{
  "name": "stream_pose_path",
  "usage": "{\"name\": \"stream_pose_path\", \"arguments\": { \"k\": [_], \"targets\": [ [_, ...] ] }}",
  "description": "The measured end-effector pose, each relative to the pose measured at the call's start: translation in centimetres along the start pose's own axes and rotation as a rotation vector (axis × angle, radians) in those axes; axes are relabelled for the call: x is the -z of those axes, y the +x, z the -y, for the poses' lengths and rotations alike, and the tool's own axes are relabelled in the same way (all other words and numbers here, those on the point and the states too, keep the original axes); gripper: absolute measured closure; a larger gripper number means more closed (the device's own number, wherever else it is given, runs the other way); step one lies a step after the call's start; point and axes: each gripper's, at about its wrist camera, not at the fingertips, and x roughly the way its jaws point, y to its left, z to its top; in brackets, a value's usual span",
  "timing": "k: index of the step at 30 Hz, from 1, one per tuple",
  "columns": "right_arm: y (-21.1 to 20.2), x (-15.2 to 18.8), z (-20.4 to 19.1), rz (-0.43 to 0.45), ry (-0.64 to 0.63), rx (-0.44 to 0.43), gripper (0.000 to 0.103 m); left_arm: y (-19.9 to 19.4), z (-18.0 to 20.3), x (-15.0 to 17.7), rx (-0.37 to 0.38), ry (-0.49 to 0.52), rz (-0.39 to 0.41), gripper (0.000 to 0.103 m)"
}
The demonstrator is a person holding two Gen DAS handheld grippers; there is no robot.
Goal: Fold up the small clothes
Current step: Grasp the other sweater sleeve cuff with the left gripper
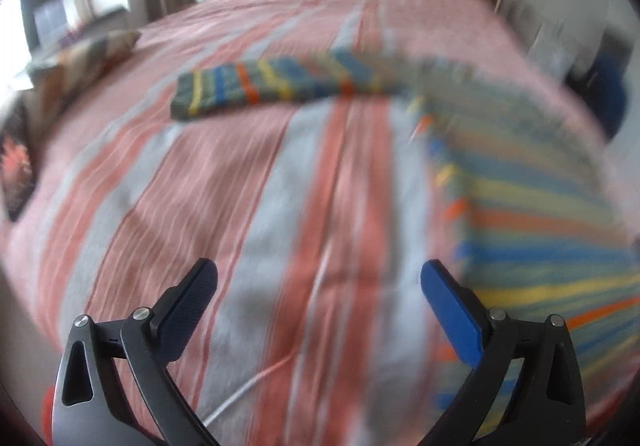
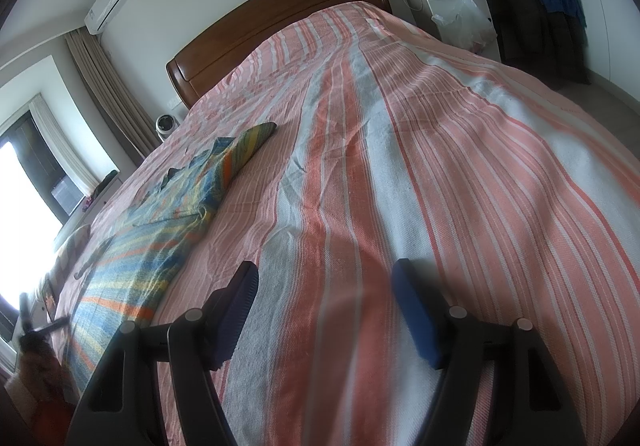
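Right wrist view gives the clearer look: the bed [image 2: 460, 174], under a pink, white and grey striped cover, fills most of the picture, with its wooden headboard [image 2: 280, 6] at the far end. The striped garment [image 2: 132, 258], in blue, yellow, orange and grey, lies flat on the cover's left side, one sleeve pointing toward the headboard; its near hem runs out of sight behind the gripper body. The right gripper [image 2: 324, 310] hangs over bare cover just right of the garment, jaws wide and empty. A small dark shape at the far left edge is too blurred to name.

The left wrist view is smeared by motion. There the garment [image 1: 540, 230] spreads along the right side, cut off by the edge, one sleeve stretching left across the cover. The left gripper [image 1: 320, 286] has its jaws spread wide, nothing between them, its right finger [image 1: 452, 310] just beside the garment's edge; whether it touches cannot be told. A patterned cushion [image 1: 80, 58] sits at the far left.
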Motion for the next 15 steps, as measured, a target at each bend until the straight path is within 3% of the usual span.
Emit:
{"name": "stream_pose_path", "arguments": {
  "k": [3,6,10,12,15],
  "targets": [
    [0.0,0.0,0.1,0.002,0.001,-0.002,0.034,-1.1,-3.6,-3.8,0.103,-0.131,0.012,0.001],
    [-0.1,0.0,0.0,0.002,0.001,0.0,0.034,1.1,-7.6,-8.3,0.135,-0.228,-0.039,0.001],
    [0.0,0.0,0.0,0.001,0.0,0.001,0.034,6.3,-12.8,-12.9,0.021,-0.346,-0.111,0.004],
    [0.0,0.0,0.0,0.001,0.0,0.002,0.034,8.9,-14.8,-13.9,-0.003,-0.413,-0.166,0.022],
    [0.0,0.0,0.0,0.001,0.001,0.0,0.034,12.0,-15.3,-14.7,0.001,-0.426,-0.25,0.029]
  ]
}}
